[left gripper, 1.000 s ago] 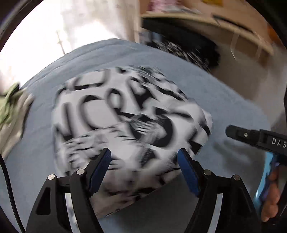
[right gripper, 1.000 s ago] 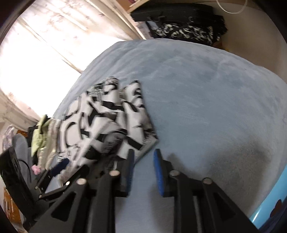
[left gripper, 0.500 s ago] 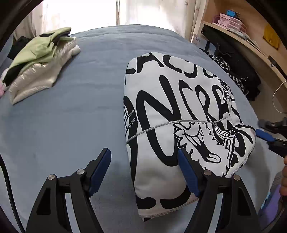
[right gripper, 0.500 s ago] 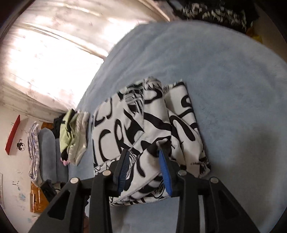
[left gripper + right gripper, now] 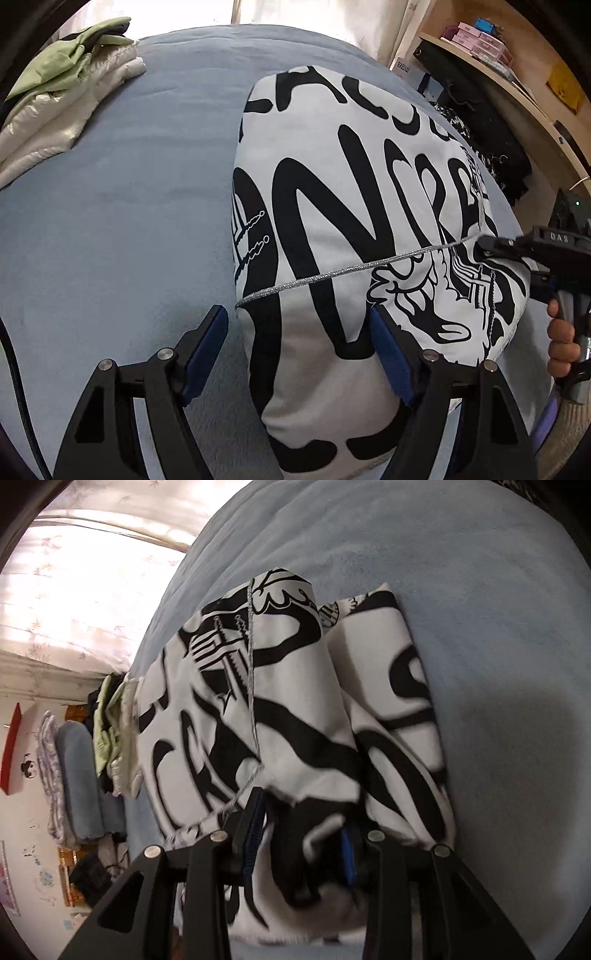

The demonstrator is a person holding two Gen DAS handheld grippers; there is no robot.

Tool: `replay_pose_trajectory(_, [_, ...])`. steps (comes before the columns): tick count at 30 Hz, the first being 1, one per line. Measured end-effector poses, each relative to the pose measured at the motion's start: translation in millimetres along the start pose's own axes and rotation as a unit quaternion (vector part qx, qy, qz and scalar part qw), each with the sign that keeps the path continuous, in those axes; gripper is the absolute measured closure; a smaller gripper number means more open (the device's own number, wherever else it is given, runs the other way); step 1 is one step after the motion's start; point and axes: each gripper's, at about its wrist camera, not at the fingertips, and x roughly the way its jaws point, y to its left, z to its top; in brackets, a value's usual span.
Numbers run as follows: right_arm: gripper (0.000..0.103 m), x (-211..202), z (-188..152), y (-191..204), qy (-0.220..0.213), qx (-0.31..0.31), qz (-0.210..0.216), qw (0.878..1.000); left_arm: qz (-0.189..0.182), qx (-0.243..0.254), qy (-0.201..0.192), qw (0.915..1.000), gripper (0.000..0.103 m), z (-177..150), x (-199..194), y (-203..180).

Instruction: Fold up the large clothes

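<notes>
Black-and-white printed garment (image 5: pixel 354 236) is lying folded on the blue bed (image 5: pixel 122 206), its 3 o'clock edge being pinched by the right gripper (image 5: pixel 301 834) for another fold, while the left gripper (image 5: pixel 299 354) is gaping empty at 6 o'clock.

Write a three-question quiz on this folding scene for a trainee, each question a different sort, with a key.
1. True or false: the left gripper is clamped shut on the black-and-white printed garment.
2. Multiple choice: the folded green and cream clothes lie on the blue bedspread: A) under the printed garment, B) apart from it, toward the far left corner in the left wrist view, C) between the right gripper's fingers.
3. Fill in: the right gripper has a bunched fold of the ______ between its fingers.

Key: 1 false, its fingers stand wide apart over the garment's near edge; 2 B; 3 printed garment.
</notes>
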Motion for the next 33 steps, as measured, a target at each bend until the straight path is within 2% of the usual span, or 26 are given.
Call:
replay_pose_trajectory(2, [0.068, -2.5, -1.1, 8.5, -0.023, -0.022, -0.008, 0.999, 0.003, 0.000, 0.002, 1.0000, 0.026, 2.2, 1.2, -1.7])
replay_pose_trajectory(3, [0.081, -5.0, -2.7, 13.3, -0.032, -0.039, -0.018, 0.999, 0.007, 0.001, 0.003, 1.0000, 0.026, 3.1, 0.5, -3.5])
replay_pose_trajectory(4, [0.088, -11.6, -7.8, 23.4, -0.051, -0.076, -0.032, 0.995, 0.012, 0.007, 0.004, 0.9999, 0.028, 5.1, -0.7, -6.7])
replay_pose_trajectory(6, [0.094, -33.2, -17.6, 35.6, -0.082, -0.106, -0.021, 0.991, 0.016, 0.018, 0.004, 0.9997, 0.031, 7.0, -5.1, -13.7])
replay_pose_trajectory(8, [0.096, -66.2, -31.4, 46.5, -0.121, -0.130, 0.008, 0.984, 0.014, 0.028, -0.001, 0.9995, 0.031, 7.2, -11.6, -22.0])
replay_pose_trajectory(10, [0.096, -85.9, -44.5, 52.5, -0.146, -0.151, 0.007, 0.978, 0.013, 0.037, -0.011, 0.9992, 0.032, 5.9, -17.1, -30.4])
replay_pose_trajectory(13, [0.096, -82.2, -56.2, 49.1, -0.153, -0.174, -0.036, 0.972, 0.041, 0.060, -0.018, 0.9972, 0.032, 0.6, -15.0, -42.0])
replay_pose_trajectory(16, [0.096, -46.2, -50.4, 15.9, -0.112, -0.115, -0.065, 0.985, 0.090, 0.103, -0.031, 0.9901, 0.032, -7.5, -5.5, -61.8])
replay_pose_trajectory(19, [0.096, -33.9, -55.7, -13.9, -0.120, -0.052, -0.045, 0.990, 0.120, 0.136, -0.049, 0.9823, 0.031, -14.5, -2.1, -74.7])
replay_pose_trajectory(23, [0.094, -35.8, -64.7, -5.8, -0.139, -0.047, -0.059, 0.987, 0.103, 0.116, -0.043, 0.9870, 0.031, -9.8, -7.4, -69.7])
replay_pose_trajectory(27, [0.084, -48.0, -63.6, 16.1, -0.119, -0.080, -0.096, 0.985, 0.071, 0.095, -0.033, 0.9924, 0.031, 0.7, -18.4, -58.0])
replay_pose_trajectory(31, [0.083, -77.1, -55.0, 29.0, -0.145, -0.107, -0.127, 0.975, 0.068, 0.070, -0.074, 0.9925, 0.031, 23.7, -41.8, -42.9])
replay_pose_trajectory(33, [0.080, -89.5, -50.3, 39.4, -0.178, -0.118, -0.129, 0.968, 0.069, 0.051, -0.082, 0.9929, 0.031, 37.5, -45.5, -35.4])
